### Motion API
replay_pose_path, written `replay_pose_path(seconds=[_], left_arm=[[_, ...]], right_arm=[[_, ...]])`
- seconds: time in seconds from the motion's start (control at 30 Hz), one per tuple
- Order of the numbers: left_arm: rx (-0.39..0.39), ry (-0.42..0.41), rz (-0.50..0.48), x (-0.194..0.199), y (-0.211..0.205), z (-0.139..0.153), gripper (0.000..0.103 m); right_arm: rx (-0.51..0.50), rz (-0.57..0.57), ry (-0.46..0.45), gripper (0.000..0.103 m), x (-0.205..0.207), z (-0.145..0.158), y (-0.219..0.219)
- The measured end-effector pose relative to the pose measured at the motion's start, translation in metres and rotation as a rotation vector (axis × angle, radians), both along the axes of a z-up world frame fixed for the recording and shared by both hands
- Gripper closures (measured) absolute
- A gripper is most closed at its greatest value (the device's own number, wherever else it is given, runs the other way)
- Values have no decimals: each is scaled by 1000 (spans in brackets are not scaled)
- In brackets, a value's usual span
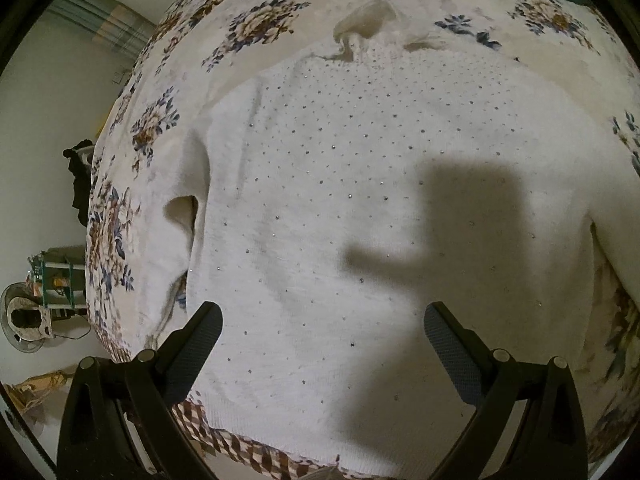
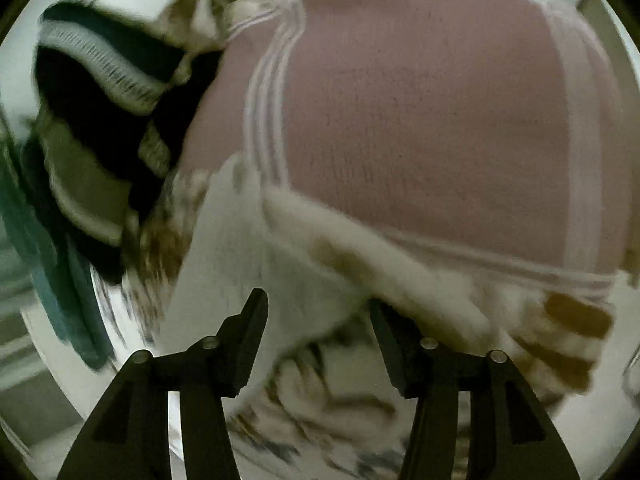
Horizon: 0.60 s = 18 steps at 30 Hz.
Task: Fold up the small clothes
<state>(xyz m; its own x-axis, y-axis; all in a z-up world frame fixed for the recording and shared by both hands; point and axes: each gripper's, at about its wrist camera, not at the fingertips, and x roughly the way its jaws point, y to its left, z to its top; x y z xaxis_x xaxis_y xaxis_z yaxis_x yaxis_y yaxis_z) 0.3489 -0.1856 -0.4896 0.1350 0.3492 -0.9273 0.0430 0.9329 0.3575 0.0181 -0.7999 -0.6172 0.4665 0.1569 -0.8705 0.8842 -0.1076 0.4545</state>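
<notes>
A white knit sweater (image 1: 360, 200) dotted with small shiny studs lies flat on a floral bedsheet (image 1: 248, 28), collar (image 1: 372, 20) at the far end. Its left sleeve (image 1: 184, 208) lies alongside the body. My left gripper (image 1: 323, 312) hangs open above the lower part of the sweater, nothing between its fingers. The right wrist view is blurred. There my right gripper (image 2: 317, 300) has its jaws apart, with a fold of white fabric (image 2: 248, 248) running through the gap and over the right fingertip. Beyond it lies a pink knit garment (image 2: 440, 120) with pale stripes.
A brown checked cloth (image 1: 240, 448) shows under the sweater's hem. The bed edge drops off at the left, with a fan (image 1: 24, 320) and clutter on the floor. Dark garments (image 2: 92, 120) with a ribbed band and a teal cloth (image 2: 52, 280) lie left of the pink one.
</notes>
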Motion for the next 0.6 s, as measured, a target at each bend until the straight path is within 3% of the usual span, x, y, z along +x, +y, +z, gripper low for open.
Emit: replay_pose_path(seconds=[0.1, 0.17, 0.2, 0.37, 0.6], left_arm=[[1, -7, 0, 1, 2, 0, 0], [-8, -12, 6, 1, 3, 2, 0], [-11, -16, 8, 1, 4, 3, 0], [-54, -41, 20, -1, 13, 13, 0], [-91, -41, 83, -16, 57, 14, 0]], right_arm=[[-17, -82, 33, 44, 12, -10, 0], [-62, -89, 61, 67, 22, -4, 7], [-86, -65, 59, 86, 30, 1, 11], [-189, 33, 45, 89, 62, 41, 30], [-385, 358, -9, 89, 159, 140, 86]])
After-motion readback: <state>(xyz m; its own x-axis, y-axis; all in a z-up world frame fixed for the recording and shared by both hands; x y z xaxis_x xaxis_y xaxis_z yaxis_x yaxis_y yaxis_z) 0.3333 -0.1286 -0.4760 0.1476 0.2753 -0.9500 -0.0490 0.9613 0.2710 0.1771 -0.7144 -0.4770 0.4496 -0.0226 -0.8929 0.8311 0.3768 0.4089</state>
